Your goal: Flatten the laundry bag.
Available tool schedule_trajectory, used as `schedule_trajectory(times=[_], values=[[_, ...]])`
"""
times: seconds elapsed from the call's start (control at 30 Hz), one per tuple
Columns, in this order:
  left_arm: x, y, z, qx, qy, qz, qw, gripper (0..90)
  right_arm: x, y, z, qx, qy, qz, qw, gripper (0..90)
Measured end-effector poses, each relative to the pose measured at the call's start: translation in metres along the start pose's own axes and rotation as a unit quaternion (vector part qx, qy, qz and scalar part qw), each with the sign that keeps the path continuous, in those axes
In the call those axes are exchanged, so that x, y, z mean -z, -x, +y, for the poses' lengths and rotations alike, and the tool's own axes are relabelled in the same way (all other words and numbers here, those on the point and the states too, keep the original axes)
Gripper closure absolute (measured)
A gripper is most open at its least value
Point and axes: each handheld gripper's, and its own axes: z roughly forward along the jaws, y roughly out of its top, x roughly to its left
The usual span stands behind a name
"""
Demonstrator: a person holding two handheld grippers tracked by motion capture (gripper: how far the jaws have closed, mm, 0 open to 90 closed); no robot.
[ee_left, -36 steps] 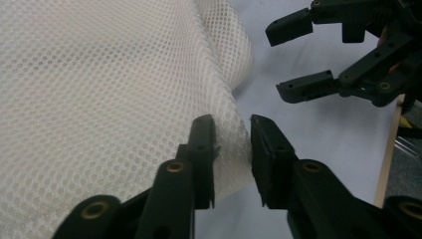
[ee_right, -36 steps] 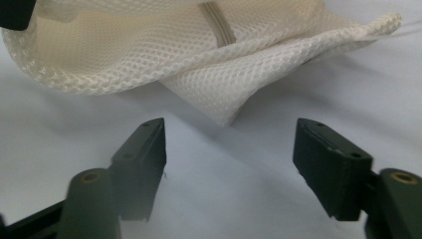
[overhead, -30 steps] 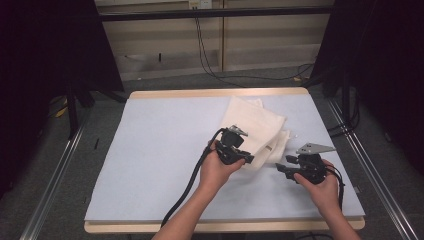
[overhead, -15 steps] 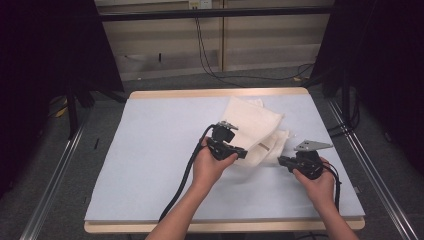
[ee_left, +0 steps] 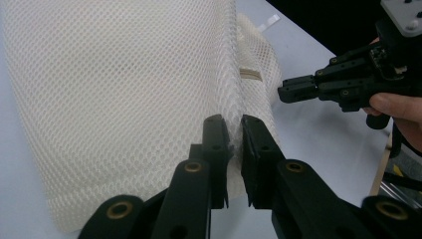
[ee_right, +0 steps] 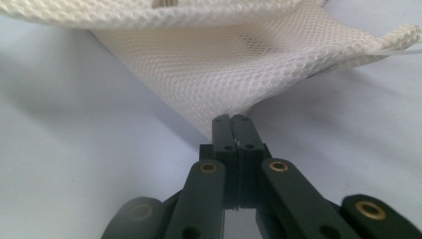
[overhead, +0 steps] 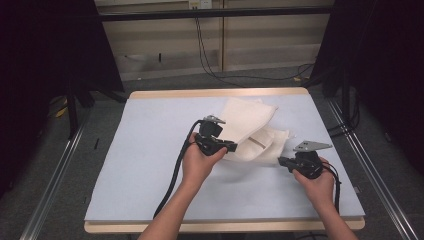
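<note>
One mesh bag, two claws, one table

High view overhead; tongs views close, sharing mesh bag.

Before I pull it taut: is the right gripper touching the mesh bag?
Touching. The right gripper view shows the right gripper shut on a corner of the mesh bag.

I can't read any text, label, brand, number or sign here: the white mesh bag carries a small tab near its seam, but I make out no lettering on it, and the table's pale cover is unmarked
</note>
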Motion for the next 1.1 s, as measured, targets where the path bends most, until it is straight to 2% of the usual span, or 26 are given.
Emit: schedule_trajectory(times=[0.07, 0.3, 0.73, 1.1], values=[[0.002, -0.003, 0.0, 0.0, 0.001, 0.002, 1.0, 81.9, 0.0, 0.0, 0.001, 0.005, -0.001, -0.001, 1.0, 90.0], [0.014, -0.015, -0.002, 0.026, 0.019, 0.0, 0.9995, 81.9, -0.001, 0.0, 0.0, 0.006, 0.001, -0.001, 1.0, 89.9], [0.038, -0.033, -0.006, 0.036, 0.035, 0.021, 0.9985, 82.1, -0.001, 0.0, 0.0, 0.004, 0.001, 0.001, 1.0, 89.9], [0.049, -0.042, -0.01, 0.041, 0.034, 0.034, 0.998, 82.2, -0.001, 0.0, 0.001, 0.005, 0.0, -0.001, 1.0, 89.9]])
